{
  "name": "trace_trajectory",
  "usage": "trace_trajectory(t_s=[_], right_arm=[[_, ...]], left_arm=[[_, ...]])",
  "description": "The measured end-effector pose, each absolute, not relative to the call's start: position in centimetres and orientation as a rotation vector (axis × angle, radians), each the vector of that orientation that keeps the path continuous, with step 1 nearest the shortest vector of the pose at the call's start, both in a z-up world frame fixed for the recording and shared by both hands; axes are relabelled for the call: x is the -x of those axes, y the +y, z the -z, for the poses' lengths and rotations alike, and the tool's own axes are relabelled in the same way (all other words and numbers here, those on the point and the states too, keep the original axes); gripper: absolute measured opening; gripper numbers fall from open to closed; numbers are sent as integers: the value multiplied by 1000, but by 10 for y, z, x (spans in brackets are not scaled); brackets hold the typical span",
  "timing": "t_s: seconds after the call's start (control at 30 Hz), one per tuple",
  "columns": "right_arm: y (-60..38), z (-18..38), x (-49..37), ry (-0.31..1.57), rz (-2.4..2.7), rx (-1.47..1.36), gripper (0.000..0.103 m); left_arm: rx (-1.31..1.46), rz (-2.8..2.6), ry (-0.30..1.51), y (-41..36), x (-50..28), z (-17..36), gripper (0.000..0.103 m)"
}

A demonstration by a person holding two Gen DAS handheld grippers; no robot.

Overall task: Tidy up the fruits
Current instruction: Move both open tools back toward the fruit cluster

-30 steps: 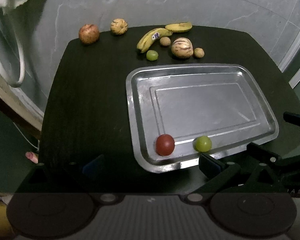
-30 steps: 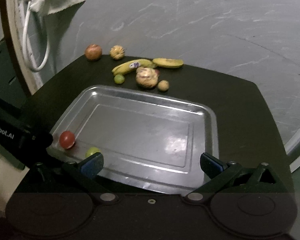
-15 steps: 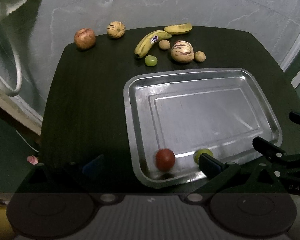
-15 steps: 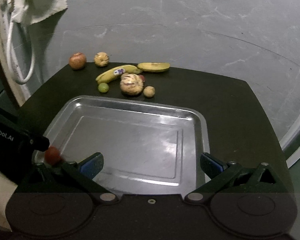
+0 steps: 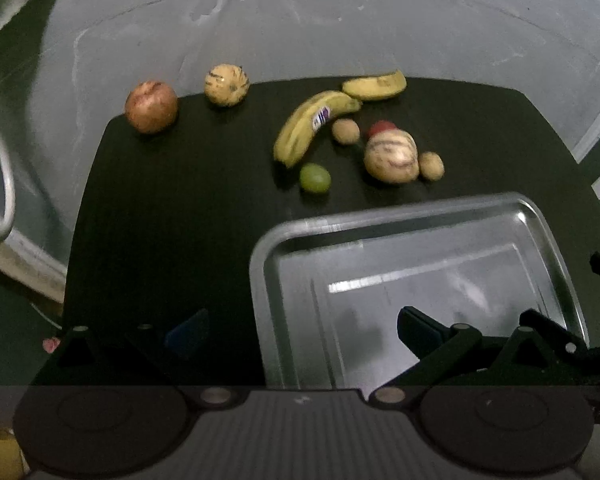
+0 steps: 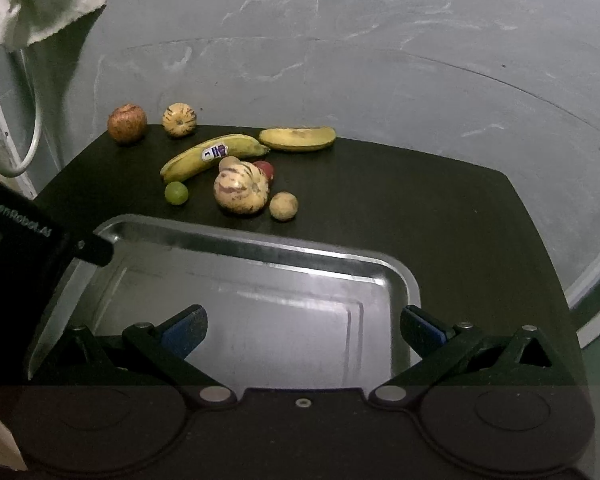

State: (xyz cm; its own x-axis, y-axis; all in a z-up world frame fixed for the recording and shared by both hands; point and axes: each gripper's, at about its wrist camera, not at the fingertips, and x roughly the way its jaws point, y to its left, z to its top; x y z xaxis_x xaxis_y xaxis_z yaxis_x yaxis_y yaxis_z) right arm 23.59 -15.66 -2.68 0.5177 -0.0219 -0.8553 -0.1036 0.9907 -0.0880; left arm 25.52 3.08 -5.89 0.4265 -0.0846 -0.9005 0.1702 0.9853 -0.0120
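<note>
A silver tray (image 5: 548, 236) (image 6: 240, 242) lies on the dark table. Beyond it lie two bananas (image 5: 312, 124) (image 6: 212, 156), a striped melon (image 5: 390, 156) (image 6: 240, 192), a green grape (image 5: 315, 177) (image 6: 176, 193), small brown fruits (image 5: 431, 165) (image 6: 284, 206), a red fruit (image 5: 380, 127) behind the melon, an apple (image 5: 151, 106) (image 6: 127, 123) and a second striped melon (image 5: 226, 84) (image 6: 179, 119). My left gripper (image 5: 300, 334) is open and empty over the tray's left edge. My right gripper (image 6: 304, 330) is open and empty over the tray.
The dark table (image 5: 172, 200) ends in a grey wall behind the fruit. A white cloth (image 6: 40, 8) and a white hose (image 6: 4, 120) hang at the left. The left gripper's body (image 6: 20, 240) shows at the left of the right wrist view.
Both views have shifted forward over the tray. The red tomato and green grape at the tray's near edge have dropped out of sight below the fingers. Both grippers stay open.
</note>
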Motion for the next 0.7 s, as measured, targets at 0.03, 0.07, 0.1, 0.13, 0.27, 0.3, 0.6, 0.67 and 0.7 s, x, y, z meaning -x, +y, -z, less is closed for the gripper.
trace_trajectory(t_s=[0.03, 0.07, 0.1, 0.13, 0.27, 0.3, 0.6, 0.67, 0.7], right_arm=[[-156, 29, -243, 1029, -54, 142, 102], [-154, 31, -250, 1030, -57, 151, 102], [-153, 33, -256, 1031, -63, 159, 102], [-151, 35, -263, 1031, -69, 169, 102], [-147, 42, -288, 1028, -93, 217, 102], [-146, 44, -295, 1027, -97, 229, 102], [-149, 68, -333, 1048, -109, 318, 101], [-150, 72, -337, 1053, -120, 325, 100], [-150, 74, -339, 1057, -124, 328, 99]], left_arm=[[-85, 161, 1118, 30, -262, 60, 102], [-84, 163, 1115, 30, -269, 61, 102], [-83, 166, 1112, 29, -275, 62, 102], [-81, 170, 1110, 29, -282, 63, 102], [-75, 183, 1104, 28, -307, 70, 102], [-73, 183, 1104, 28, -312, 72, 102], [-54, 196, 1113, 32, -350, 89, 102], [-51, 198, 1114, 32, -356, 92, 102], [-50, 199, 1115, 32, -358, 93, 102]])
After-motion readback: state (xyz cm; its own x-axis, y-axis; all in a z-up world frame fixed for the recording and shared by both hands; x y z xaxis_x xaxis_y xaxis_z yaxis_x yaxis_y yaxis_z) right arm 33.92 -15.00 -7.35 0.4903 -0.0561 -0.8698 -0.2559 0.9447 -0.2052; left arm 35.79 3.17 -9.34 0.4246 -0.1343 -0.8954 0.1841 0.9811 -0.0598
